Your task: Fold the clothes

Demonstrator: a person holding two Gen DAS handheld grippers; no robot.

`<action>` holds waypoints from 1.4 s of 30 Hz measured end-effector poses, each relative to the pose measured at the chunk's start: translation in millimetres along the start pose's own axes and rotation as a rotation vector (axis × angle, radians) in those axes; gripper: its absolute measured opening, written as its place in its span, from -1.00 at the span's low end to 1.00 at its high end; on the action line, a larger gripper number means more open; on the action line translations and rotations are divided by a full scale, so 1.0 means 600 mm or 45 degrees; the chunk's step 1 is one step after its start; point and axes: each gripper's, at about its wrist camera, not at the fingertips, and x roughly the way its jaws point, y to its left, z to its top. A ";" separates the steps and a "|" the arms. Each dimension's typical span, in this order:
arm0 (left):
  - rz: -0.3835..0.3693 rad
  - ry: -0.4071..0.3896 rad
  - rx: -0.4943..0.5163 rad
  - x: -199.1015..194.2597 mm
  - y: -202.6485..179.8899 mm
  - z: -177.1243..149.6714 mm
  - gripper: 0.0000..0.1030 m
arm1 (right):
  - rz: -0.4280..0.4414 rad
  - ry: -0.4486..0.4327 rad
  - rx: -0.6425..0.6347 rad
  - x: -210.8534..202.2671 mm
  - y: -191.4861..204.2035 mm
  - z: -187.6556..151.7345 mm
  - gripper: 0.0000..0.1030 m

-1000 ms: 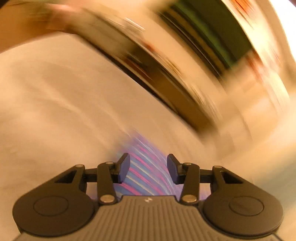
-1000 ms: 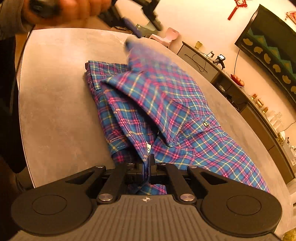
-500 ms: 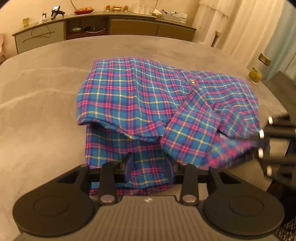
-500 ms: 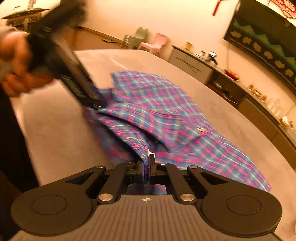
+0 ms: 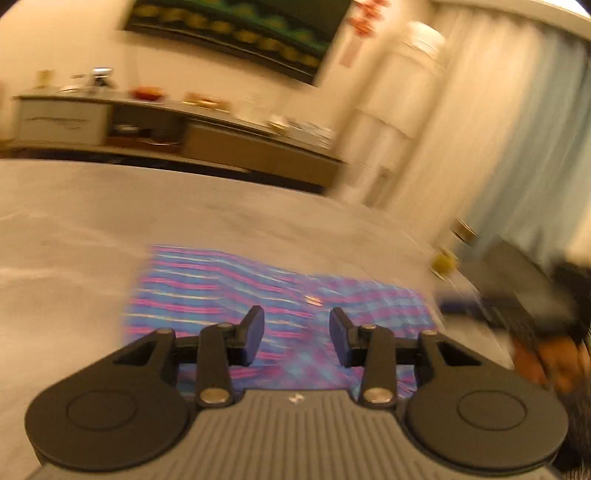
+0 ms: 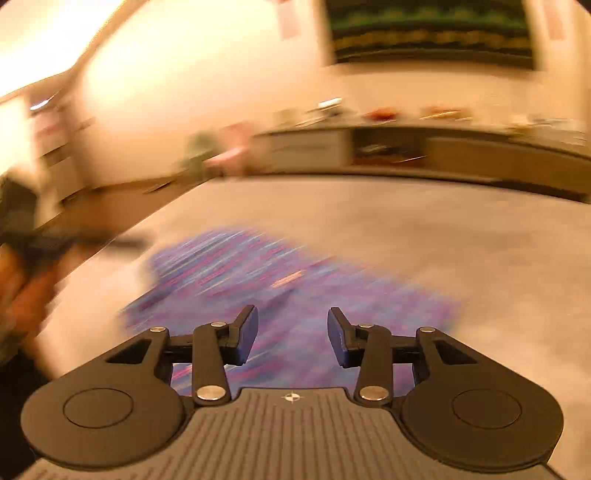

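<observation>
The left gripper (image 5: pixel 295 341) hangs over a blue-and-pink plaid shirt (image 5: pixel 229 291) lying on a grey table (image 5: pixel 92 229), its jaws apart with nothing pinched between them. A long sideboard (image 5: pixel 184 136) lines the far wall beneath a dark framed panel (image 5: pixel 236 33); pale curtains (image 5: pixel 517 129) hang at right, all motion-blurred.

both wrist views—low, near shirt (image 5: pixel 236 291)—face sideboard (image 6: pixel 461 155).

A long sideboard (image 5: pixel 177 136) lines the warm-lit wall beside pale curtains (image 5: pixel 480 129).
</observation>
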 end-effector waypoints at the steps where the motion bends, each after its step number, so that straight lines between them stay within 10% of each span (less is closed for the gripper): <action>1: -0.004 0.032 0.055 0.021 -0.019 -0.003 -0.26 | -0.055 0.002 -0.006 0.017 -0.018 0.009 -0.14; 9: 0.214 0.346 0.167 0.118 -0.040 -0.064 -0.27 | -0.108 0.218 -0.137 0.118 -0.042 -0.046 -0.18; 17: 0.129 0.272 0.263 0.074 -0.052 -0.036 -0.22 | -0.190 0.216 -0.178 0.105 -0.035 -0.032 -0.15; 21: -0.033 0.213 0.365 0.021 -0.049 -0.036 -0.03 | -0.042 0.112 -0.307 0.067 0.005 -0.024 -0.15; 25: 0.002 0.365 0.505 0.057 -0.058 -0.064 -0.06 | -0.054 0.267 -0.364 0.107 -0.001 -0.054 -0.15; 32: 0.293 0.366 0.478 0.112 -0.014 -0.040 -0.12 | -0.133 0.338 -0.332 0.089 0.037 -0.071 -0.15; 36: 0.654 0.245 0.301 0.114 0.042 0.004 -0.26 | -0.003 0.336 -0.319 0.063 0.109 -0.082 -0.14; 39: 0.536 0.130 0.115 0.065 0.057 0.019 -0.17 | 0.201 0.278 -0.301 0.039 0.152 -0.077 -0.14; 42: 0.263 0.104 0.042 0.043 0.041 0.009 -0.09 | 0.087 0.199 -0.256 0.043 0.121 -0.052 -0.14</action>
